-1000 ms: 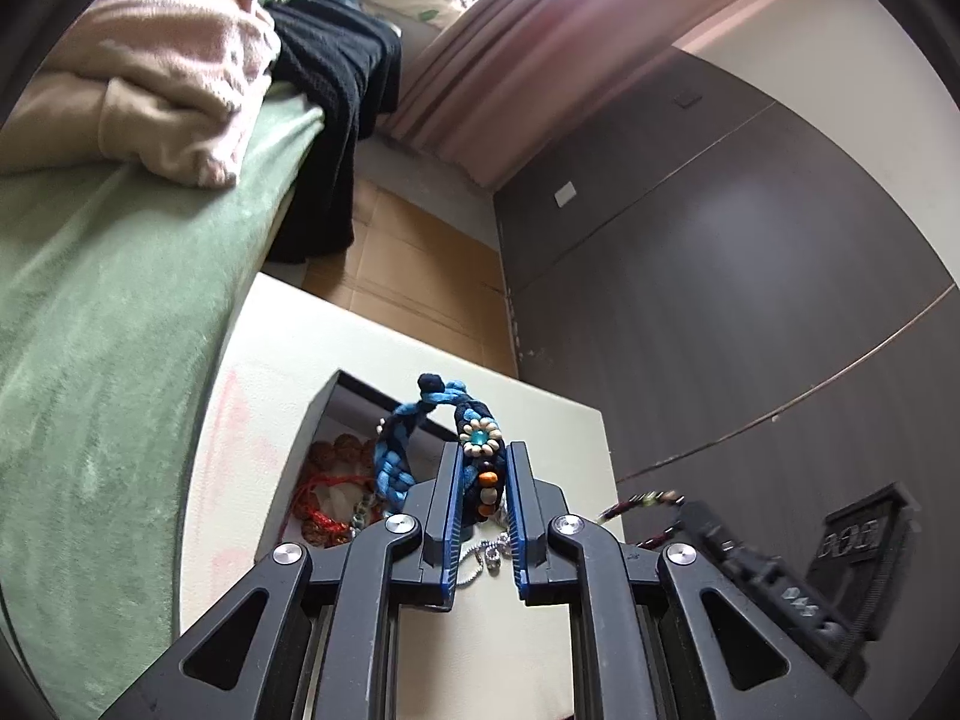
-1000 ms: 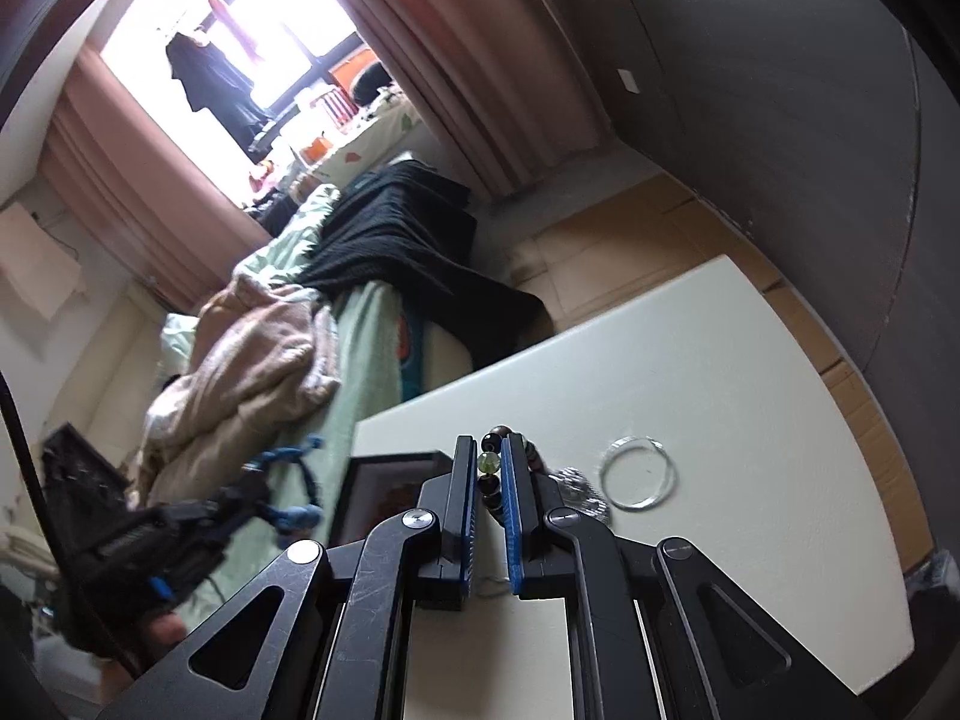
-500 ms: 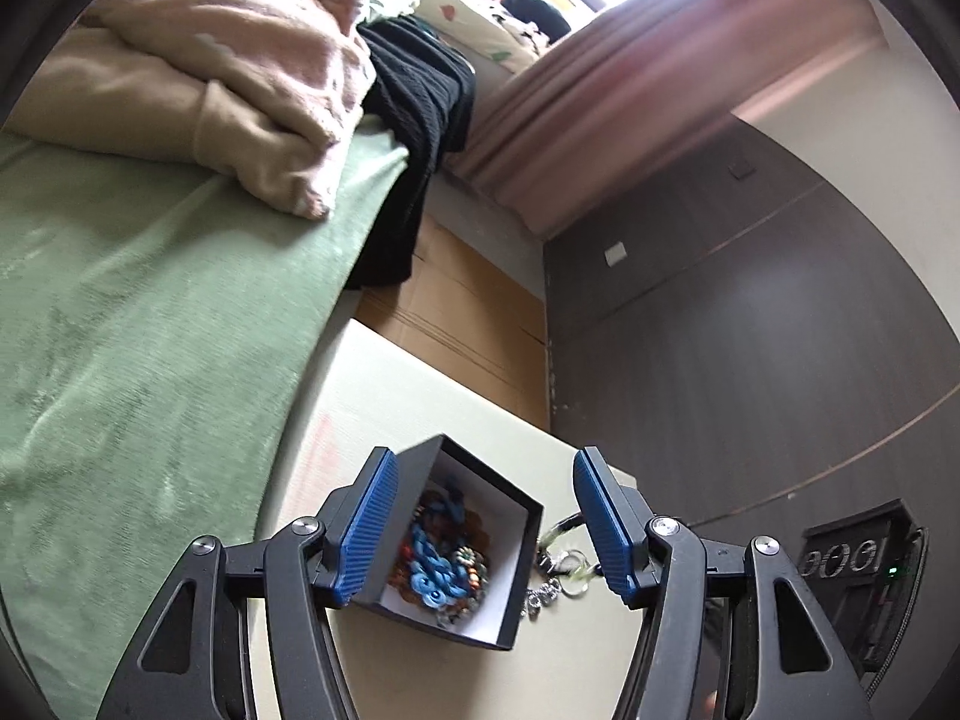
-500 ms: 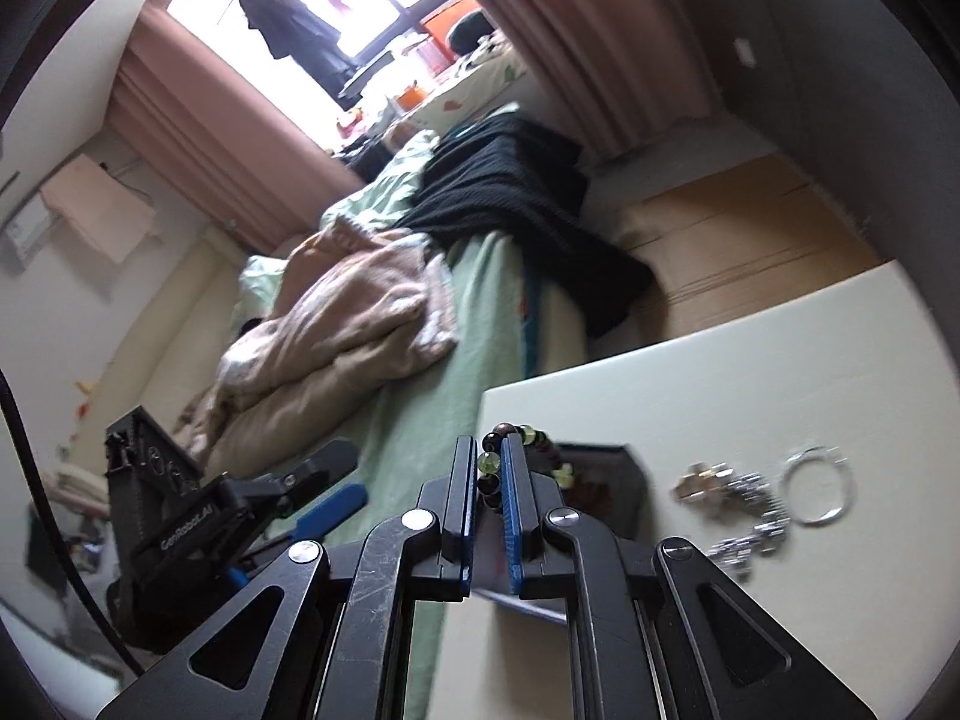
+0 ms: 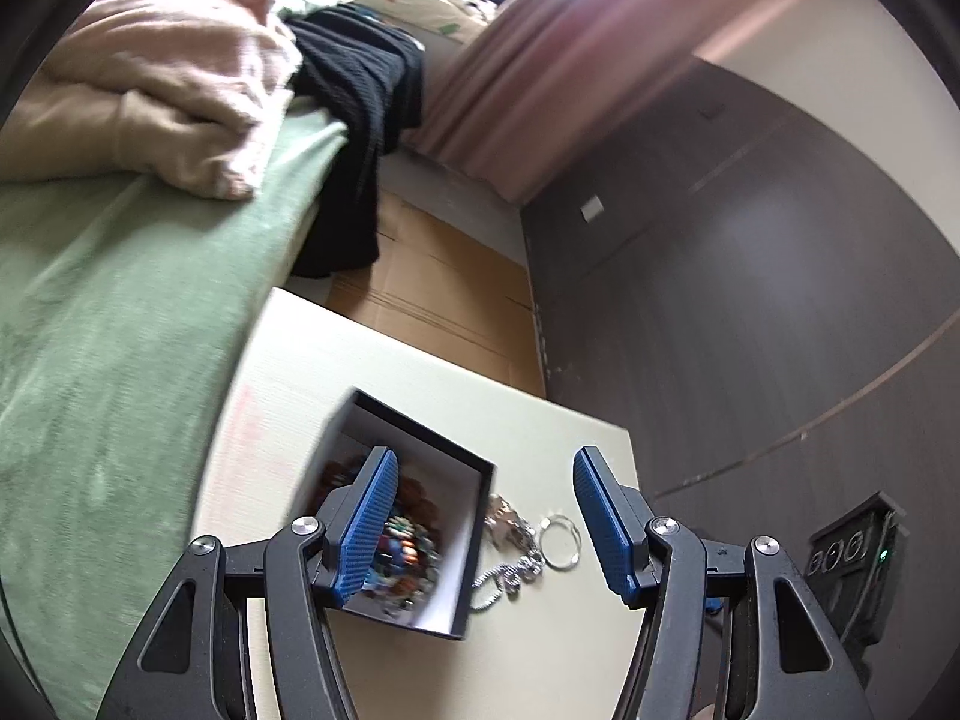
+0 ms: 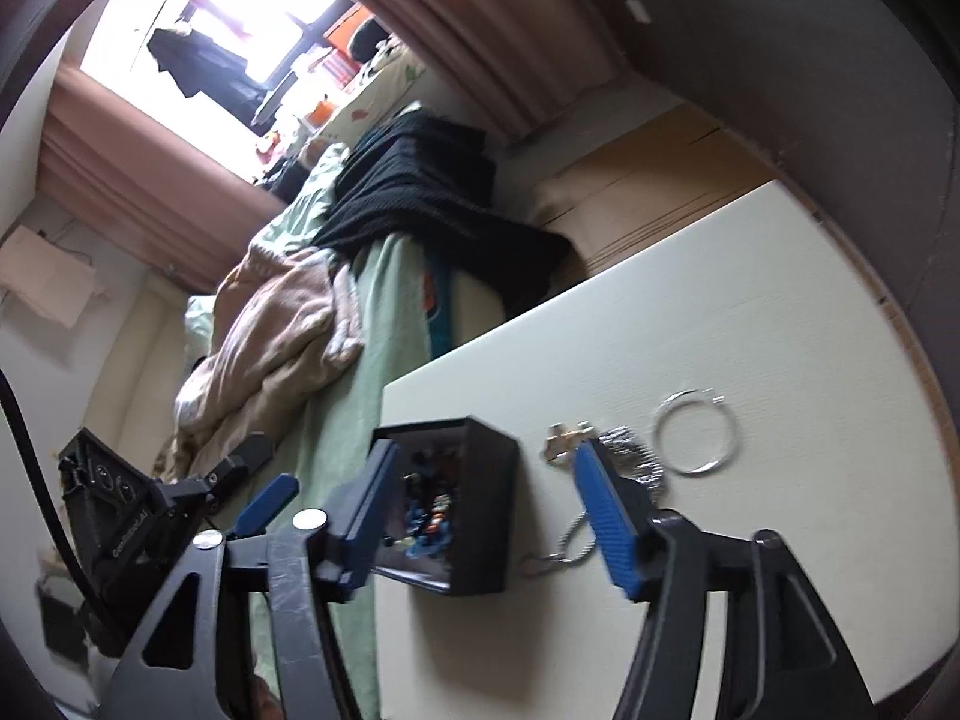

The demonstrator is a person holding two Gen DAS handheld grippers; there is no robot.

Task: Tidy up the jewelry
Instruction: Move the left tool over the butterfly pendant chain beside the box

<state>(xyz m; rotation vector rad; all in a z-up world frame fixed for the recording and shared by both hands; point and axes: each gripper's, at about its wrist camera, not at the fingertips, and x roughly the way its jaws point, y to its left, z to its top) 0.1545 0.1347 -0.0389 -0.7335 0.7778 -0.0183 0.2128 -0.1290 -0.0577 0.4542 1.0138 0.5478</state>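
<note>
The black box (image 5: 414, 516) of beaded jewelry (image 5: 402, 540) sits at the white surface's (image 5: 372, 360) left edge beside the green bed (image 5: 108, 312); a silver chain (image 5: 510, 546) and ring (image 5: 559, 541) lie just right (loose). Left tool (image 5: 480, 525) and right tool (image 6: 486, 513) both gape wide, empty.

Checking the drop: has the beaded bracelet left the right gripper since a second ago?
Yes. The right gripper is now open and empty; beads lie in the black box on the table.
</note>
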